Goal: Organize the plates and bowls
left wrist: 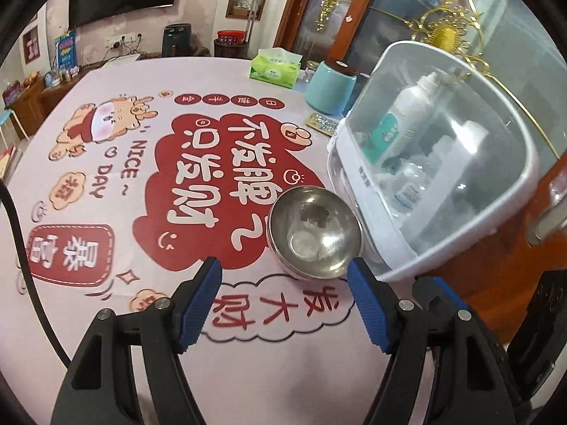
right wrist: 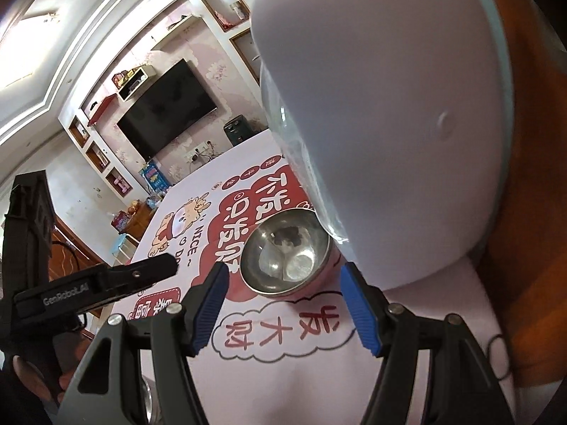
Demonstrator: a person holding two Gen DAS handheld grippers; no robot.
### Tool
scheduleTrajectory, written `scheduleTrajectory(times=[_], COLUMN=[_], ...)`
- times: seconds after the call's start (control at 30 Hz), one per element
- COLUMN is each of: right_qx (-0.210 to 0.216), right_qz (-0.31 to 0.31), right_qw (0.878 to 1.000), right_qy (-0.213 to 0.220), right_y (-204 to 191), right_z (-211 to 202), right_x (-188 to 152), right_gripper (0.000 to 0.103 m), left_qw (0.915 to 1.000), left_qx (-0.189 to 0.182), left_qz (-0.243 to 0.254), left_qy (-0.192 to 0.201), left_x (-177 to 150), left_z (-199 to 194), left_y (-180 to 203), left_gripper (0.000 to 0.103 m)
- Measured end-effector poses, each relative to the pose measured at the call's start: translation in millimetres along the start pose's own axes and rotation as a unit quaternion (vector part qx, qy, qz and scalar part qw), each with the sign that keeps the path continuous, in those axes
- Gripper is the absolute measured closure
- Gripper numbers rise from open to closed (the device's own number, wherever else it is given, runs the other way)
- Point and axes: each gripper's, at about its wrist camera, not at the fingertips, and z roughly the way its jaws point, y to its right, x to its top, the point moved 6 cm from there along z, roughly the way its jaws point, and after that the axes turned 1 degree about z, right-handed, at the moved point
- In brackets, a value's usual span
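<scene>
A small steel bowl (left wrist: 315,233) stands upright on the pink printed tablecloth (left wrist: 117,212), close against a white storage box. My left gripper (left wrist: 283,278) hangs open just short of the bowl, with its right fingertip (left wrist: 356,269) near the rim and nothing between the pads. In the right wrist view the same bowl (right wrist: 287,251) sits just beyond my right gripper (right wrist: 283,279), which is open too, with its blue pads clear of the bowl. The left gripper (right wrist: 156,269) reaches in from the left of that view.
The white storage box with a clear lid (left wrist: 443,163) holds bottles and fills the right side (right wrist: 389,124). A green tissue pack (left wrist: 274,67), a teal jar (left wrist: 331,88) and a blister pack (left wrist: 322,124) stand at the table's far edge. A shiny metal edge (right wrist: 149,396) shows under the right gripper.
</scene>
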Motion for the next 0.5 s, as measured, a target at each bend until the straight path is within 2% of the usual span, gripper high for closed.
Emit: scheduleTrajectory(times=[0.3,0.5], right_qx=[-0.013,-0.016], right_qz=[0.0,0.007], right_qw=[0.999,0.999], right_qy=[-0.03,-0.036], right_y=[8,16], right_z=[46,62], right_x=[-17,-21], right_gripper=[0.038,0.05], left_qw=[0.9992,0.9982], left_qx=[0.004,-0.002], left_qz=[-0.03,-0.038], left_qy=[-0.025,-0.046], left_x=[-9,-15], left_z=[63,95], left_y=[-9,-11], left_gripper=[0.031,0.033])
